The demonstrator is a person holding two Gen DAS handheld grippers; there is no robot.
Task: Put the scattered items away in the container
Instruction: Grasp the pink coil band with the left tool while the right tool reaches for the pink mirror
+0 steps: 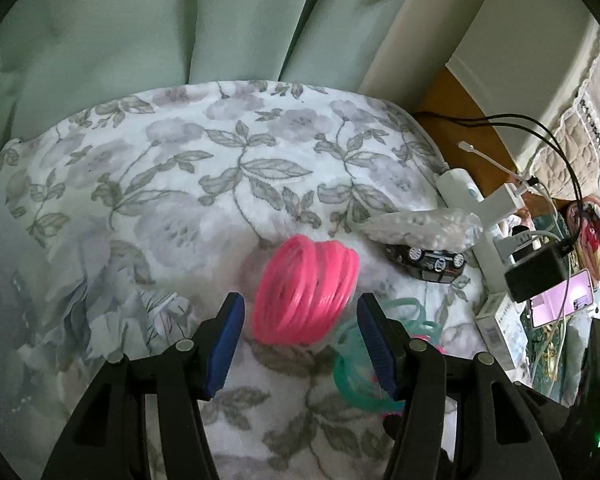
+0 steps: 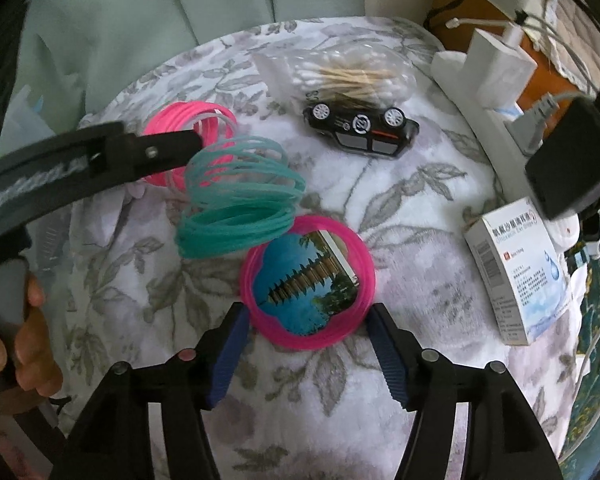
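A plastic spring toy, pink at both ends and teal in the middle, lies stretched on a flowered blanket [image 1: 188,184]. My left gripper [image 1: 300,316] is open, its jaws on either side of the far pink end [image 1: 306,290], which looks blurred. In the right wrist view the left gripper's finger [image 2: 168,148] reaches into that pink end [image 2: 188,120]. My right gripper [image 2: 306,328] is open around the near pink end [image 2: 308,276], which rings a picture card [image 2: 300,280]. The teal coils [image 2: 240,204] arch between them. No container is in view.
A black toy car [image 2: 360,132] lies upside down beside a bag of cotton swabs [image 2: 352,72]. A white medicine box [image 2: 520,268] lies at the right edge. A power strip, chargers and cables [image 1: 512,216] crowd the right side. Green curtains [image 1: 180,20] hang behind.
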